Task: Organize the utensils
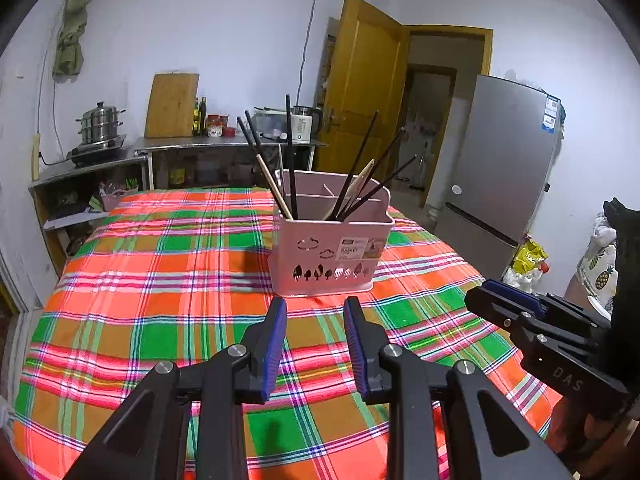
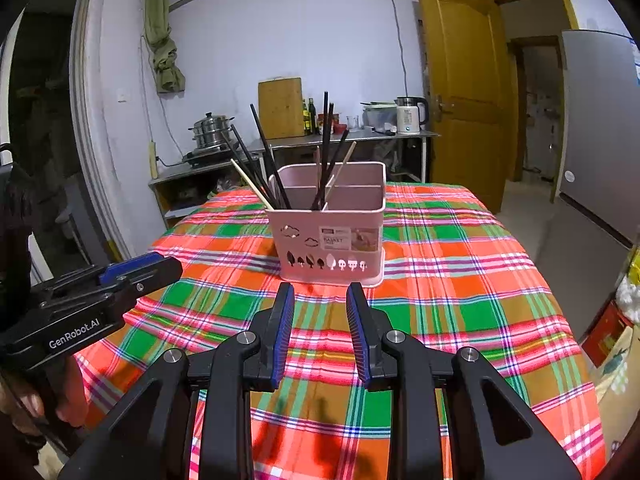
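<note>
A pink plastic utensil basket (image 1: 326, 258) (image 2: 332, 240) with inner dividers stands on the plaid tablecloth. Several black chopsticks (image 1: 290, 152) (image 2: 326, 140) and a few pale wooden ones (image 1: 274, 186) (image 2: 252, 184) lean in its compartments. My left gripper (image 1: 316, 308) hovers just in front of the basket, open, with nothing between its blue pads. My right gripper (image 2: 320, 294) is likewise open and empty, a little short of the basket. Each gripper shows in the other's view: the right one (image 1: 500, 300) at the right edge, the left one (image 2: 140, 270) at the left edge.
The table under the plaid cloth (image 1: 160, 280) (image 2: 460, 280) fills the foreground. Behind it stand a steel counter (image 1: 224, 144) with a cutting board, bottles, a kettle (image 2: 410, 114) and a steamer pot (image 1: 100, 122). A grey fridge (image 1: 504, 168) and a yellow door (image 2: 460, 80) are to the right.
</note>
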Available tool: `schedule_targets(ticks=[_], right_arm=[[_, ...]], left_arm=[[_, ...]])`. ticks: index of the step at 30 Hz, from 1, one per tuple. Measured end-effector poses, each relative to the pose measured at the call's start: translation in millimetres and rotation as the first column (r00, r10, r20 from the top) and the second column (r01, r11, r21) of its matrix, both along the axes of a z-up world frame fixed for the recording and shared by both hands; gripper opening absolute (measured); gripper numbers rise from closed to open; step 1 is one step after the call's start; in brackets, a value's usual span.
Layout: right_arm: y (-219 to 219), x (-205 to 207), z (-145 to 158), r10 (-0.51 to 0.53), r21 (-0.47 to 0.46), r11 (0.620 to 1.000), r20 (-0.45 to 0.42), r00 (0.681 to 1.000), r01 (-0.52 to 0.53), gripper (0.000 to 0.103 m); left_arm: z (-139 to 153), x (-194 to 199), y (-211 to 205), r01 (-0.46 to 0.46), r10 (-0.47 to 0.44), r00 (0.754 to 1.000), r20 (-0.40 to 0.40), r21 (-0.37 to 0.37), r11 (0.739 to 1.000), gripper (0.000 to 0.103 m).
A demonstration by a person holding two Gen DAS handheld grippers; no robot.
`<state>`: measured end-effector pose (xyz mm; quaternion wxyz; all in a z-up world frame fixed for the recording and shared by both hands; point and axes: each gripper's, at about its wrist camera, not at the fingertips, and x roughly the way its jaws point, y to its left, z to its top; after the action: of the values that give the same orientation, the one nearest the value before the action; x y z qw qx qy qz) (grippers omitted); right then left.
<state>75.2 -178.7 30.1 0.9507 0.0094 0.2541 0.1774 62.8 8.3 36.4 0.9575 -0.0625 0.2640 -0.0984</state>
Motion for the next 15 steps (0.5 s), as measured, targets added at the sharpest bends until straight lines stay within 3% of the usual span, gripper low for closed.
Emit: schedule_targets(ticks=[15], right_arm=[[-3,0,-7,-0.007,0.011,1.000,-0.010,1.000,0.007,0.029]], left_arm=[[-14,5,-2,-0.006,0.007,1.000,-0.022,0.019,1.000,0.029]])
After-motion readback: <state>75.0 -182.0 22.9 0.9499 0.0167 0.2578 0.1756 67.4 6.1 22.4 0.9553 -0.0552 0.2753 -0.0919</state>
